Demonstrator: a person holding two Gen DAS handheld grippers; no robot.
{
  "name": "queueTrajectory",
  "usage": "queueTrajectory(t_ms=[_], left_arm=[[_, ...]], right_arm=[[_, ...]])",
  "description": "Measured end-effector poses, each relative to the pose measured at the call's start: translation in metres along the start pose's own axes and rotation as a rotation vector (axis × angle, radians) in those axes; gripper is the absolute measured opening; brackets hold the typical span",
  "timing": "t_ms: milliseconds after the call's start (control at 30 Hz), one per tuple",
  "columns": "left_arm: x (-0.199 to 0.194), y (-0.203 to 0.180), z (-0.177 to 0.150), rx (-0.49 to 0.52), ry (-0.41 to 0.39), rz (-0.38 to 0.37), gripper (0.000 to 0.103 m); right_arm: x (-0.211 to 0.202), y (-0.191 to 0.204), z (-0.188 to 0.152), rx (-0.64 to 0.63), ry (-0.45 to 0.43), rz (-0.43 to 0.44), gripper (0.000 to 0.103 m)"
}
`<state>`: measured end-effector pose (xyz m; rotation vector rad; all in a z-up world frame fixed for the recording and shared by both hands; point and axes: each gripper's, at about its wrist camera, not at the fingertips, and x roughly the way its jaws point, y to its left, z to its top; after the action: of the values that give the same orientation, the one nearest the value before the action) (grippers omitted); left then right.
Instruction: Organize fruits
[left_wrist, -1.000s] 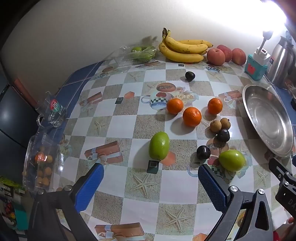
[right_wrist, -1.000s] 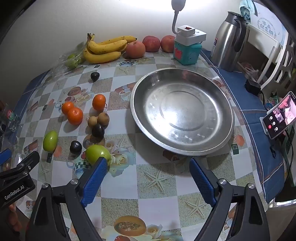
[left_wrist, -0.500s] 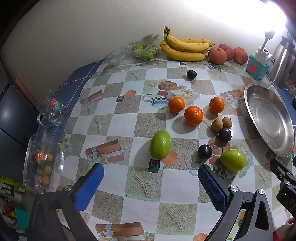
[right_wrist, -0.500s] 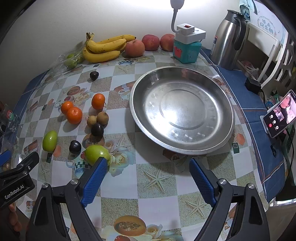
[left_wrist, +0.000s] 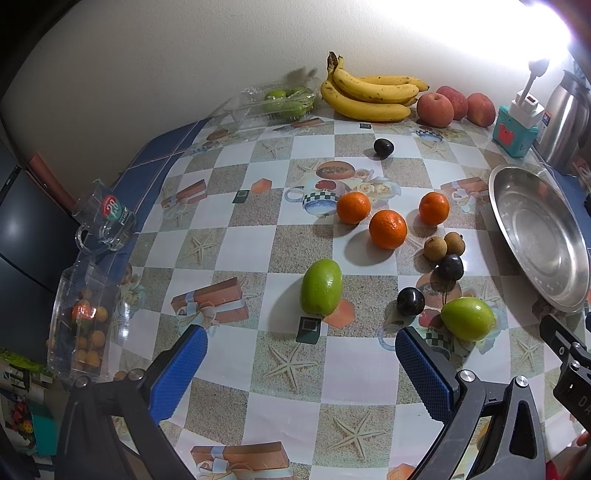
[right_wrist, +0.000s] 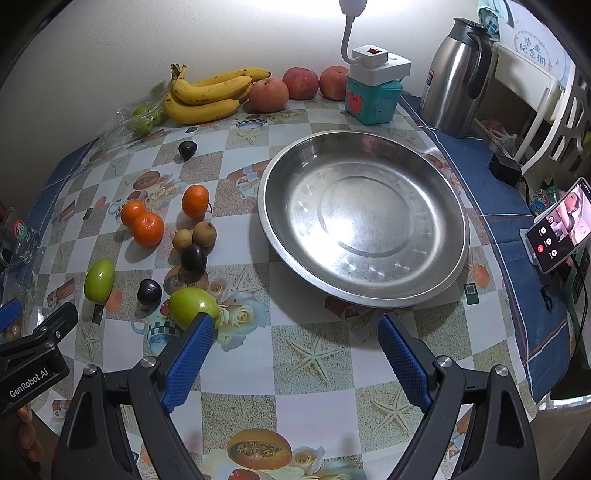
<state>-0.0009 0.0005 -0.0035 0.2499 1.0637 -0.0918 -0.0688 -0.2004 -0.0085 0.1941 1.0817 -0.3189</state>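
Loose fruit lies on a patterned tablecloth: three oranges (left_wrist: 387, 229), two green fruits (left_wrist: 320, 287) (right_wrist: 191, 307), dark plums (left_wrist: 410, 301), two brown longans (right_wrist: 194, 236). At the back wall lie bananas (left_wrist: 369, 96) and red apples (left_wrist: 435, 110). An empty steel dish (right_wrist: 364, 225) sits to the right of the fruit. My left gripper (left_wrist: 299, 341) hovers open over bare cloth in front of the green fruit. My right gripper (right_wrist: 295, 332) is open too, in front of the dish, its left finger beside the nearer green fruit.
A teal box with a white lamp (right_wrist: 373, 92) and a steel kettle (right_wrist: 458, 77) stand at the back right. A phone (right_wrist: 557, 229) leans at the right edge. A glass mug (left_wrist: 105, 221) and clear plastic box (left_wrist: 83, 321) sit at the left edge.
The views shifted only slightly; both grippers stay open and still. No fruit has moved.
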Motion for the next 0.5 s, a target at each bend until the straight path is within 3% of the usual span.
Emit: queueTrajectory(t_ms=[500], left_arm=[[0.0007,0.0003,-0.001,0.0,0.001,0.002,0.103]], right_arm=[[0.0006,-0.0007,0.0005,0.0,0.003,-0.001,0.09]])
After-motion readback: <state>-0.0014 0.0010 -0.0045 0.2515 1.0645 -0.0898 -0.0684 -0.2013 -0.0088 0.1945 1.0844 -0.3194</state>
